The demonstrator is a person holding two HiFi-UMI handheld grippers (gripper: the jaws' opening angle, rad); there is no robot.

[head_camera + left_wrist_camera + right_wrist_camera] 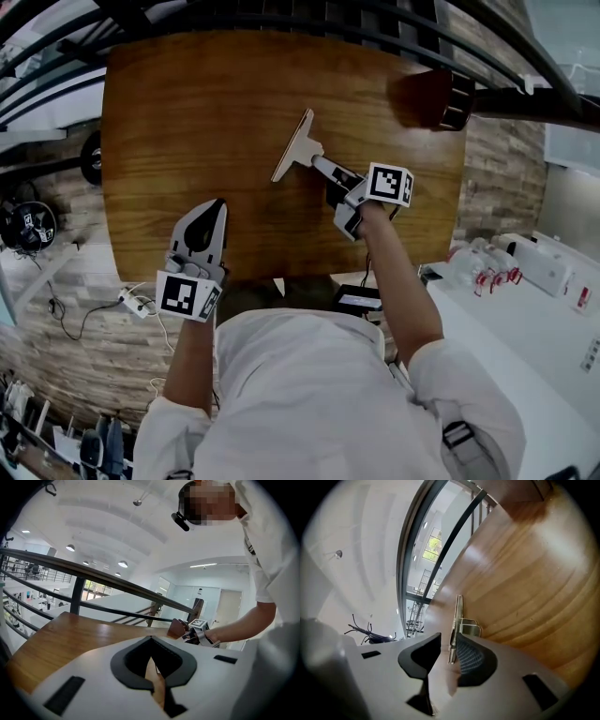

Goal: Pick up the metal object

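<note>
The metal object (295, 148) lies a little beyond the middle of the bench (187, 112). It has a pale flat blade pointing toward 11 o'clock and a narrower stem running back toward 4 o'clock, where the right tongs (449, 639) meet it. In the right gripper view these tongs stand fairly wide, with the thin edge of the stem between them. One pad is close beside the stem and a clear gap shows on the other side, so nothing is gripped yet. The left tongs (216, 211) sit at about 7 o'clock from the object, near the person's edge of the bench, with their tips together and nothing in them. The object looks like thin, stiff sheet metal with a small wire spring partway along, so it is probably light and will not bend. It is also smooth enough to skate over the varnish if nudged or to swivel in a loose pinch. The best hold seems to be across the flat of the stem, close to the spring, with the pads well on before lifting. The bench is glossy brown wood and looks bare apart from a dark brown thing (431, 98) at its 1 o'clock corner. Beyond its far edge runs a dark railing (93, 576), and the room is a bright white hall with round ceiling lights
</note>
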